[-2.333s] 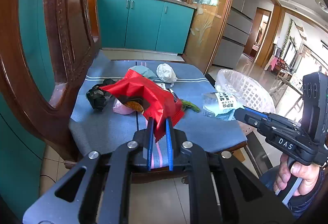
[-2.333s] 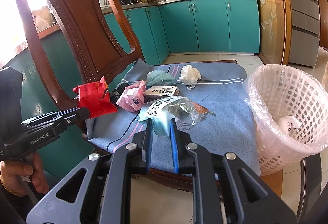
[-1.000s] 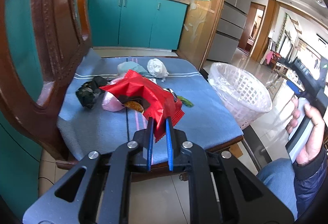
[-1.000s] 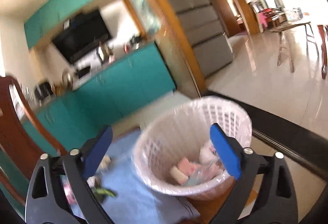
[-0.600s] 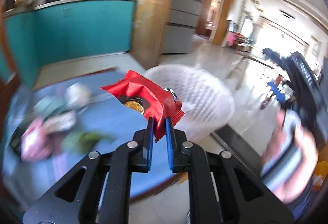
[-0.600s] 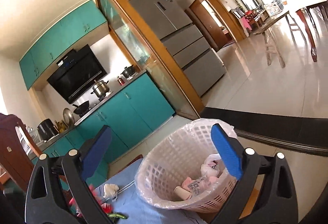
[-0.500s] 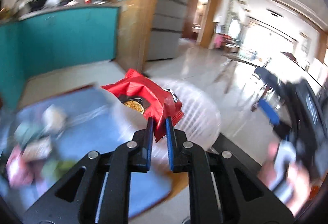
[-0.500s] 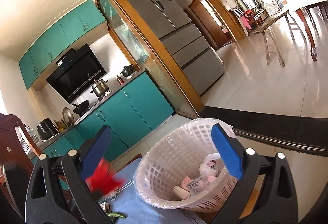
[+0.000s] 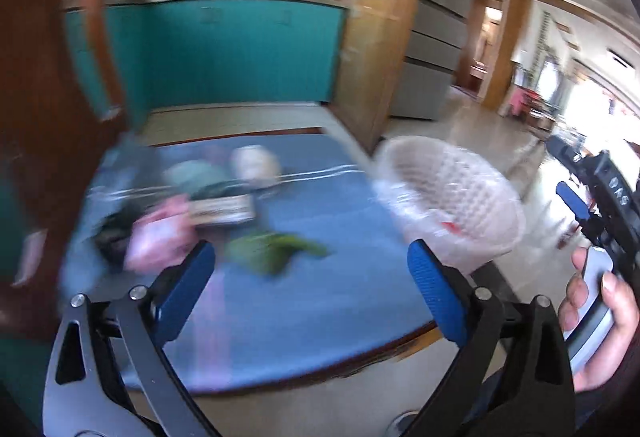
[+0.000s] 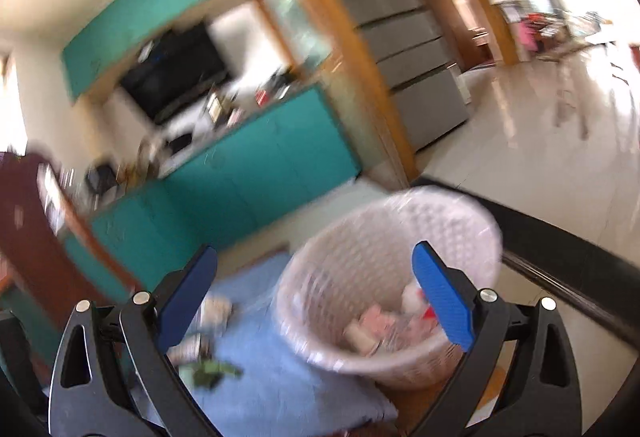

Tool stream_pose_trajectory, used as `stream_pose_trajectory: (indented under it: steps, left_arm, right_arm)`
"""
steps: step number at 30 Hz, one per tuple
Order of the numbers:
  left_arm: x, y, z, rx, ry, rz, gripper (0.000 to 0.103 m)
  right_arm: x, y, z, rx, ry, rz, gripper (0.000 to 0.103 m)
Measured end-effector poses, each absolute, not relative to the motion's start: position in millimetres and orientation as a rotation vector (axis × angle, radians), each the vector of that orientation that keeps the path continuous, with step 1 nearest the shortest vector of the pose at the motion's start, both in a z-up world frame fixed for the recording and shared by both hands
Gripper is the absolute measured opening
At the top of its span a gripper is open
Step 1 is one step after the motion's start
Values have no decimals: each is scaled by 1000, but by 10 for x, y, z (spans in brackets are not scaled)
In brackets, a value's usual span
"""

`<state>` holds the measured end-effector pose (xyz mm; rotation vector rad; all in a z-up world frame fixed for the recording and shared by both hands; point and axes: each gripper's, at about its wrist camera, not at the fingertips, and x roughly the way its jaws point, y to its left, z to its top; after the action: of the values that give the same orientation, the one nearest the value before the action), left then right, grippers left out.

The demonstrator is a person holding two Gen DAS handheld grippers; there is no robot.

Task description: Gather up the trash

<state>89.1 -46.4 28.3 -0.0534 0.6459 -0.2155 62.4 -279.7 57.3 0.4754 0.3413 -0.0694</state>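
My left gripper (image 9: 310,249) hangs over the blue chair cushion (image 9: 320,313), its jaws opening wide with nothing between them. A scrap of the red snack wrapper (image 9: 450,225) shows inside the white mesh basket (image 9: 460,193) on the right. Blurred on the cushion lie a pink wrapper (image 9: 160,237), a green wrapper (image 9: 272,251), a printed pack (image 9: 222,209), a teal wrapper (image 9: 196,173) and a white tissue ball (image 9: 256,163). My right gripper (image 10: 315,251) stands open and empty above the basket (image 10: 360,257), where several pieces of trash (image 10: 372,321) lie.
The carved wooden chair back (image 9: 40,117) rises at the left. A hand (image 9: 600,317) holds the right gripper's handle at the right edge. Teal kitchen cabinets (image 9: 240,53) stand behind, a grey fridge (image 10: 400,37) and shiny tiled floor (image 10: 540,141) further right.
The left gripper swung with the red wrapper over the basket, opened and let it go; its view has swung back toward the cushion. The right gripper stayed open above the basket.
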Motion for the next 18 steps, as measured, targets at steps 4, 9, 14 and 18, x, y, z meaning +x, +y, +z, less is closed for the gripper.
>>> stream_pose_trajectory:
  steps: [4, 9, 14, 18]
  left_arm:
    - [641, -43, 261, -51, 623, -103, 98]
    - [585, 218, 140, -95, 660, -68, 99]
    - [615, 306, 136, -128, 669, -76, 99]
    - [565, 307, 148, -130, 667, -81, 99]
  right_arm:
    - [861, -2120, 433, 271, 550, 124, 96]
    - [760, -1494, 359, 132, 616, 312, 96]
    - [705, -1207, 303, 45, 641, 360, 96]
    - [718, -1224, 328, 57, 640, 354, 96]
